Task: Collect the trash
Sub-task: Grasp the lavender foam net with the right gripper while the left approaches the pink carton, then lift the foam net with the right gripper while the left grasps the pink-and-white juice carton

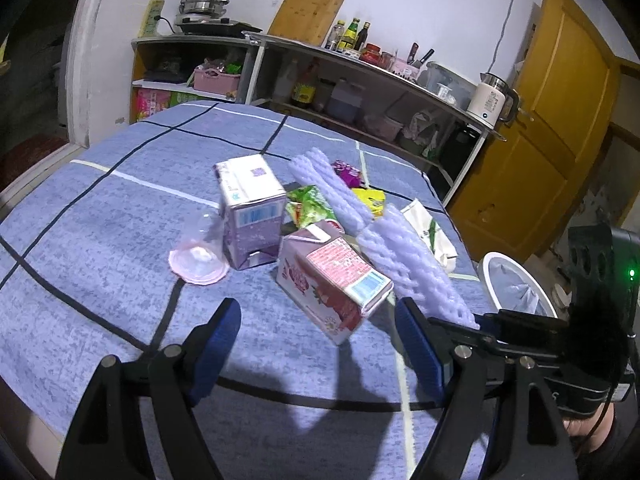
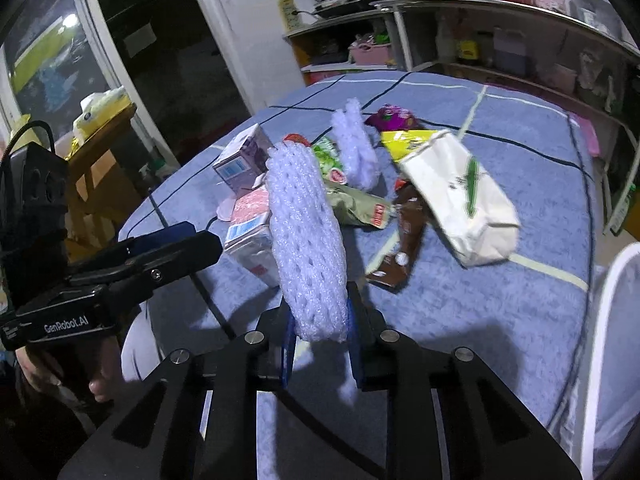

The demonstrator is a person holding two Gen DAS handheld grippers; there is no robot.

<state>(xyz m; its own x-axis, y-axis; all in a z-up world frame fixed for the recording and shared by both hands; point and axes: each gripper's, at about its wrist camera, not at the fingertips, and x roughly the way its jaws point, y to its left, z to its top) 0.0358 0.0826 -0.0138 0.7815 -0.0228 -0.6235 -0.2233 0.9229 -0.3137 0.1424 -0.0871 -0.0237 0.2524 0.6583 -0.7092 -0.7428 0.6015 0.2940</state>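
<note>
My right gripper (image 2: 320,332) is shut on the near end of a pale purple foam net sleeve (image 2: 306,248), which sticks up and away from its blue pads; the same sleeve (image 1: 416,268) shows in the left wrist view. My left gripper (image 1: 320,340) is open just above the blue checked tablecloth (image 1: 120,240), with a pink milk carton (image 1: 328,276) lying on its side close in front of its fingertips, untouched. Behind it stand a purple carton (image 1: 250,208), a clear plastic cup (image 1: 198,262) on its side, a second foam sleeve (image 1: 320,184) and several snack wrappers (image 1: 310,204).
A white paper bag (image 2: 460,196) and a brown wrapper (image 2: 404,240) lie to the right of the pile. A white-rimmed bin (image 2: 604,320) with a liner stands beside the table's right edge. Kitchen shelves (image 1: 360,92) line the far wall. A hand (image 2: 100,384) holds the left gripper's handle.
</note>
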